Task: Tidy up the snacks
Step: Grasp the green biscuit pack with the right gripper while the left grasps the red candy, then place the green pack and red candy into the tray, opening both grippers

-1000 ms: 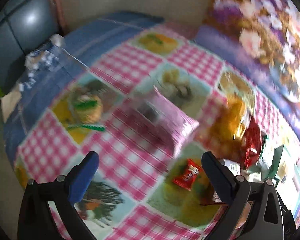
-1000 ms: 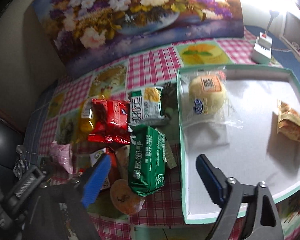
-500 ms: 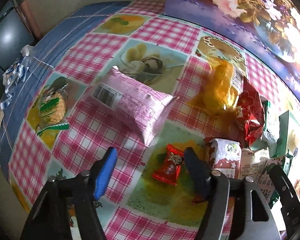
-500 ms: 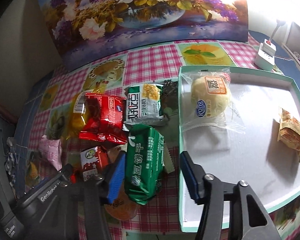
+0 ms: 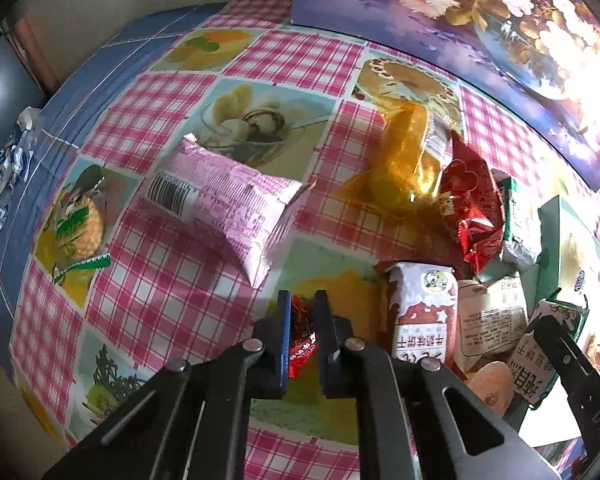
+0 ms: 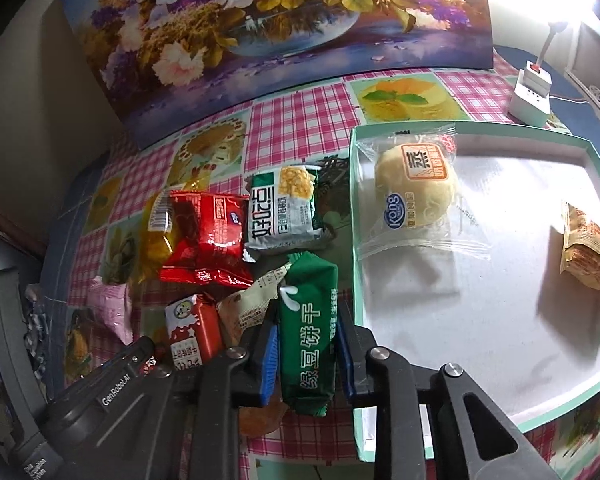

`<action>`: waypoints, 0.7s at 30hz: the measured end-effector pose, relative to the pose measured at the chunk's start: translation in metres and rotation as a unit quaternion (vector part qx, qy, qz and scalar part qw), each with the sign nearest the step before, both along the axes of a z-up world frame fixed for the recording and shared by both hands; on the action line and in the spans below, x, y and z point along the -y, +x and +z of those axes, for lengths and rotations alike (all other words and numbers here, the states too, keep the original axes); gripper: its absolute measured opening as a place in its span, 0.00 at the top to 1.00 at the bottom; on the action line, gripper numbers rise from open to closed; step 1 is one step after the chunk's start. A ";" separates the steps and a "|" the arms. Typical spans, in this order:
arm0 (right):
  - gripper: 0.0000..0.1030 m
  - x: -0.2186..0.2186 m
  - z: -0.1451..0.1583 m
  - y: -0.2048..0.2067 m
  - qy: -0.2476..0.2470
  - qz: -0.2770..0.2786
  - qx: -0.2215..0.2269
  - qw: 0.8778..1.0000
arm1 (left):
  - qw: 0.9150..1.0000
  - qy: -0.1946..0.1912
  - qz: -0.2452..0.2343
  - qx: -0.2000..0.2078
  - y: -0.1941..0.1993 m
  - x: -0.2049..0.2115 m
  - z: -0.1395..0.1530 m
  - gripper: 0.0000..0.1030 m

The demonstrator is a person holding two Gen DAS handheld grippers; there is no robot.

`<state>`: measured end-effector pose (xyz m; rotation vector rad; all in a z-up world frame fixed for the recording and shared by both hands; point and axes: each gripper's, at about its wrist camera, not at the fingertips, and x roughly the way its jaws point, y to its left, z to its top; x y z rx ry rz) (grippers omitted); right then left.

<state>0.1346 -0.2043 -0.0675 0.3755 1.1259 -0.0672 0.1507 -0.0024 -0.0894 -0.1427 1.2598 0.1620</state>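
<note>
The left gripper has just closed its jaws on a small red candy wrapper lying on the checked tablecloth. A pink snack packet lies at 11 o'clock from it. The right gripper has just closed on a green biscuit packet, clamped between both pads. At 2 o'clock, the teal-rimmed tray holds a wrapped steamed bun, with a brown snack packet farther right.
</note>
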 end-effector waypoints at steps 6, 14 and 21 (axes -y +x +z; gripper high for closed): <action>0.74 0.003 0.011 -0.001 0.013 -0.003 0.013 1.000 | 1.000 0.003 0.001 0.018 0.000 -0.001 0.014 0.92; 0.74 0.010 0.039 -0.009 0.029 -0.011 0.049 0.998 | 0.998 0.013 -0.003 0.064 -0.004 -0.002 0.048 0.93; 0.74 0.026 0.054 -0.018 0.025 -0.035 0.059 0.997 | 0.994 0.014 -0.017 0.105 -0.012 0.010 0.079 0.93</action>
